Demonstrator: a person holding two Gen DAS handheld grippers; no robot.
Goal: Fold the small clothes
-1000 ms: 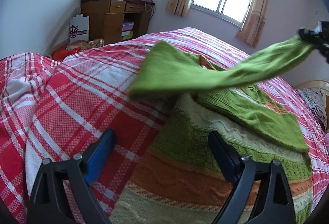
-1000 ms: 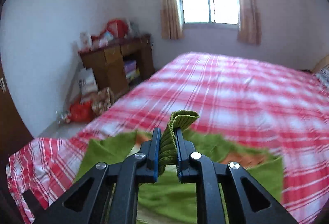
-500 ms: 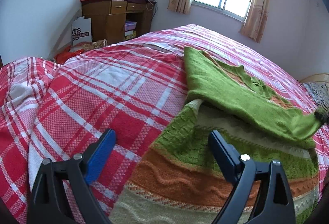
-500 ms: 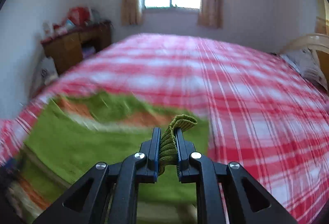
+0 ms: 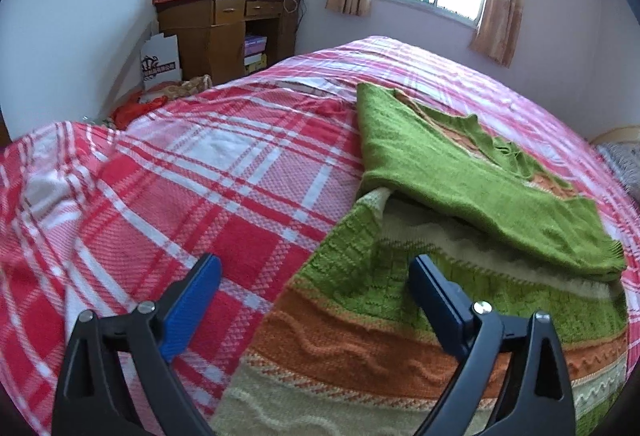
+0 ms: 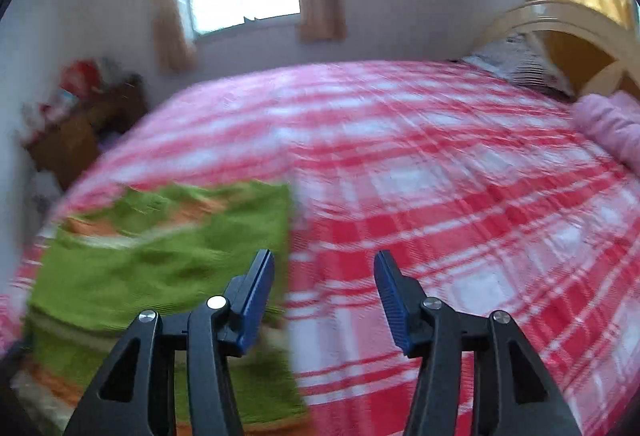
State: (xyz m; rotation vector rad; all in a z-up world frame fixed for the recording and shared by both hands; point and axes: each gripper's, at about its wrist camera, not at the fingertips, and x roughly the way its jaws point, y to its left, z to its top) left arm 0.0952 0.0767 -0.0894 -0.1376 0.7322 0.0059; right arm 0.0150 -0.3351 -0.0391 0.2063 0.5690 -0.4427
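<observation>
A small knitted sweater (image 5: 400, 316) with green, orange and cream bands lies flat on the plaid bed. Its plain green sleeve (image 5: 460, 180) is folded across the body, cuff at the right edge. My left gripper (image 5: 314, 284) hangs open just above the sweater's lower left edge, nothing between its blue pads. In the blurred right wrist view the sweater (image 6: 160, 260) lies at the lower left. My right gripper (image 6: 324, 288) is over its right edge; its jaws are opening with nothing between them.
The red and white plaid bedspread (image 5: 192, 196) covers the whole bed. A wooden desk (image 5: 224, 32) with clutter on top stands by the far wall, bags on the floor beside it. A cream headboard (image 6: 560, 32), striped pillow and pink bundle (image 6: 612, 124) sit at the right.
My right gripper carried the green sleeve across the sweater body, lowered it, then let go; its jaws now stand apart. The sleeve lies flat. My left gripper barely moved.
</observation>
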